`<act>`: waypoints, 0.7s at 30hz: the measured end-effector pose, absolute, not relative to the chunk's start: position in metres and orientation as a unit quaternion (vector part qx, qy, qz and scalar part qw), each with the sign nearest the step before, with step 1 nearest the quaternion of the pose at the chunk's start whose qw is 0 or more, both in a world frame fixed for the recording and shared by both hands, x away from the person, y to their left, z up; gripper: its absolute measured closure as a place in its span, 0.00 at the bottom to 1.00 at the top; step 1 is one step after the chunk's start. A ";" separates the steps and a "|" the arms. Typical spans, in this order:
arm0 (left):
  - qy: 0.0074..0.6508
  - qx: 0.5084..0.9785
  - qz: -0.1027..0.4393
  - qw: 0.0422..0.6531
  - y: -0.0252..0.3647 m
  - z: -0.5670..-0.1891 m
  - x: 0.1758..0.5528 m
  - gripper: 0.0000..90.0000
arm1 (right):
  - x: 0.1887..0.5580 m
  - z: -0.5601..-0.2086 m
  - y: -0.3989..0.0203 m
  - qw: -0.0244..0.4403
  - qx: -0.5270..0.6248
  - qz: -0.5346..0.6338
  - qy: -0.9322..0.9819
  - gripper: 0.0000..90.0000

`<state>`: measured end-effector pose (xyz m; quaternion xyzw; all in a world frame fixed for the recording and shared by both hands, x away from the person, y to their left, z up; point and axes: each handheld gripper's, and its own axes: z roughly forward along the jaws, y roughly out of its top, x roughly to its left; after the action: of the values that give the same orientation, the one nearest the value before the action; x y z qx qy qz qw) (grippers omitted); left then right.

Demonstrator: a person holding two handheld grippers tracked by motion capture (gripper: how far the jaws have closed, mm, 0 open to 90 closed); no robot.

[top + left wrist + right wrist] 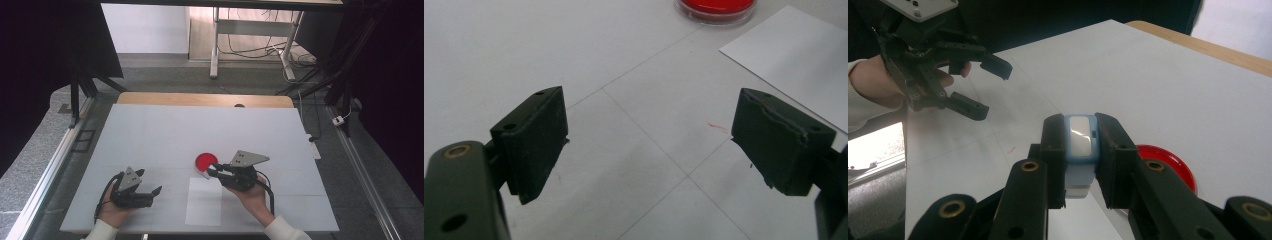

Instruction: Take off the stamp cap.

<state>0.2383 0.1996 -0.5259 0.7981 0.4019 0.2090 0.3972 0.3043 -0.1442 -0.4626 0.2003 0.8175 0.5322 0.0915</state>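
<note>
A round red ink pad in a clear dish lies near the table's middle, with a white sheet of paper just in front of it. My right gripper hovers at the pad's near right edge, shut on a small light-blue stamp-like block with a white face. In the right gripper view the red pad sits just behind the jaws. My left gripper rests left of the paper, open and holding nothing. From the left gripper view the pad and the paper lie ahead to the right.
The white table top has thin seam lines and a wooden strip along its far edge. Black frame legs and cables stand on the floor beyond. The left gripper and its hand appear at upper left in the right gripper view.
</note>
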 end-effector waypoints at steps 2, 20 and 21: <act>0.399 0.800 0.210 0.396 0.199 -0.525 0.239 0.17 | 0.304 -0.463 -0.144 0.094 0.199 0.532 0.818 0.83; 0.375 0.805 0.199 0.414 0.181 -0.514 0.242 0.18 | 0.307 -0.461 -0.149 0.099 0.207 0.536 0.812 0.83; 0.374 0.806 0.199 0.413 0.179 -0.513 0.243 0.18 | 0.307 -0.461 -0.149 0.099 0.208 0.536 0.812 0.83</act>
<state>0.2425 0.1793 -0.5134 0.8061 0.3741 0.1988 0.4131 0.3073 -0.1493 -0.4611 0.2081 0.8118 0.5365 0.0992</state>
